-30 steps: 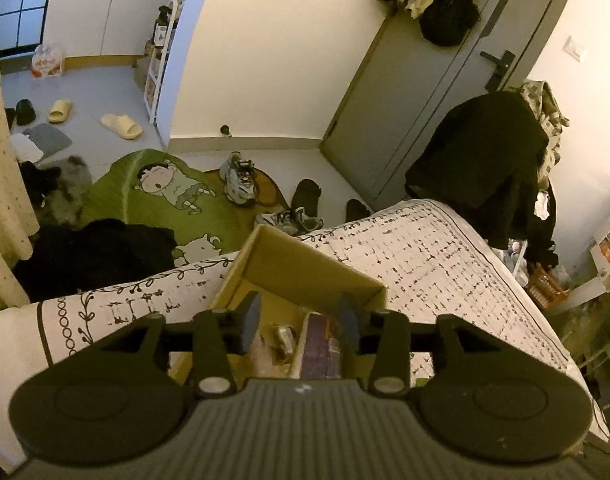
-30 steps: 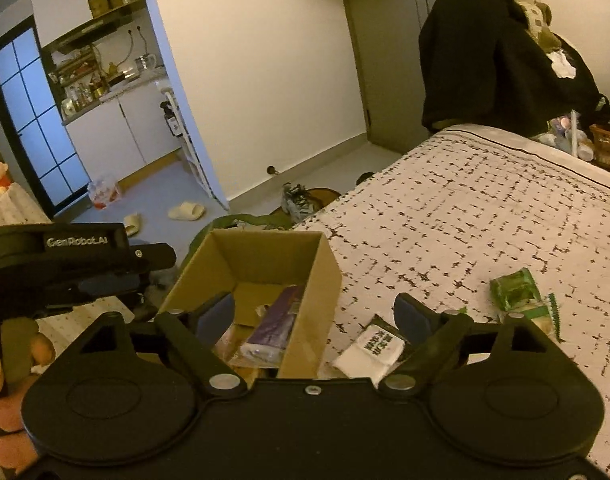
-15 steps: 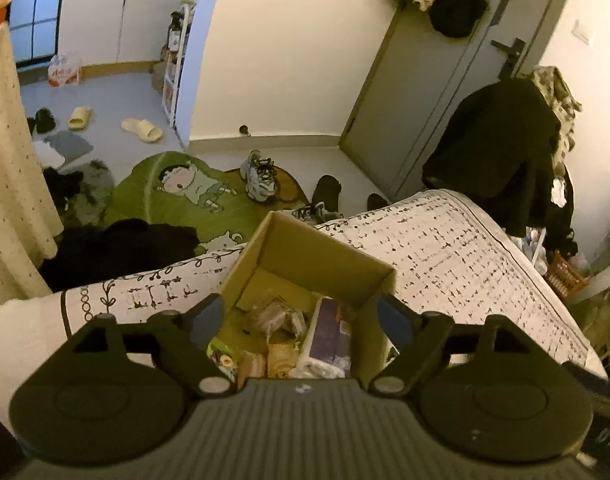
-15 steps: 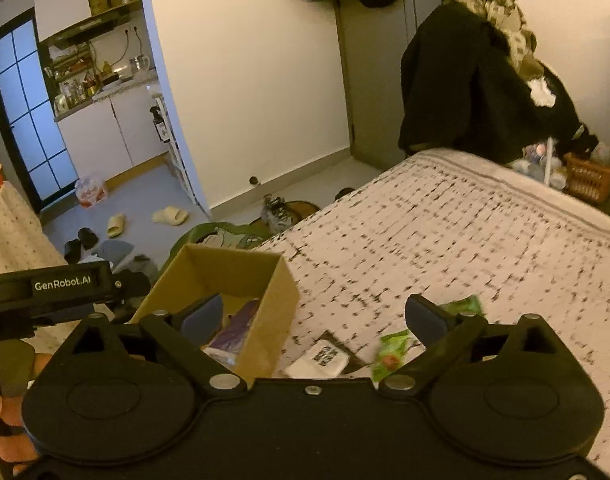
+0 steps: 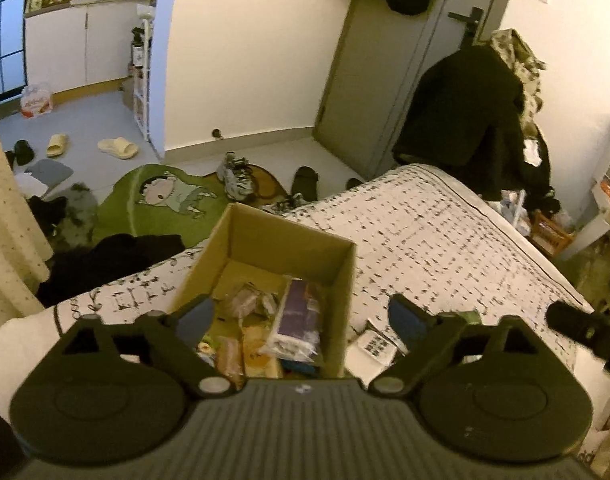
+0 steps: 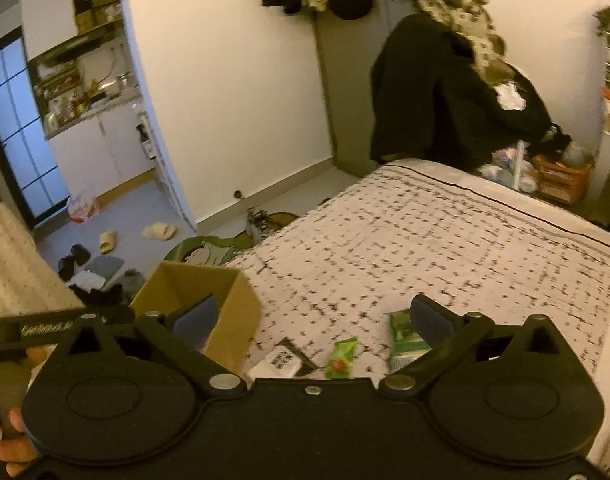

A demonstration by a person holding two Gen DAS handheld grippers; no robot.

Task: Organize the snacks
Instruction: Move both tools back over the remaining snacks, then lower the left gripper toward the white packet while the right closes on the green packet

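**Both tongs spread wide above the snack box**

The left tongs [image 5: 301,316] hung over the open brown cardboard box [image 5: 337,276] on the bed with the white, black-patterned cover [image 5: 445,236]. Their jaws had just been opening and stood wide, with nothing pressed between them. Inside the box lay a purple-and-white wrapped snack pack [image 5: 299,316] beside several brownish wrapped snacks [image 5: 245,302]. Just outside the box, at 3 o'clock from it, a white packet with black print [image 5: 375,346] lay on the cover.

The right tongs [image 6: 313,316] also had jaws that had just been opening, now at their widest and empty. Below them, 3 snacks lay loose on the bed: the white packet [image 6: 279,362], a small green wrapper with a red spot [image 6: 341,358] at its 3 o'clock, and a larger green-and-white packet [image 6: 405,340] further toward 3 o'clock. The box [image 6: 241,316] sat at 9 o'clock from them. A person's hand [image 6: 7,438] held the left tool at the frame's 8 o'clock edge.
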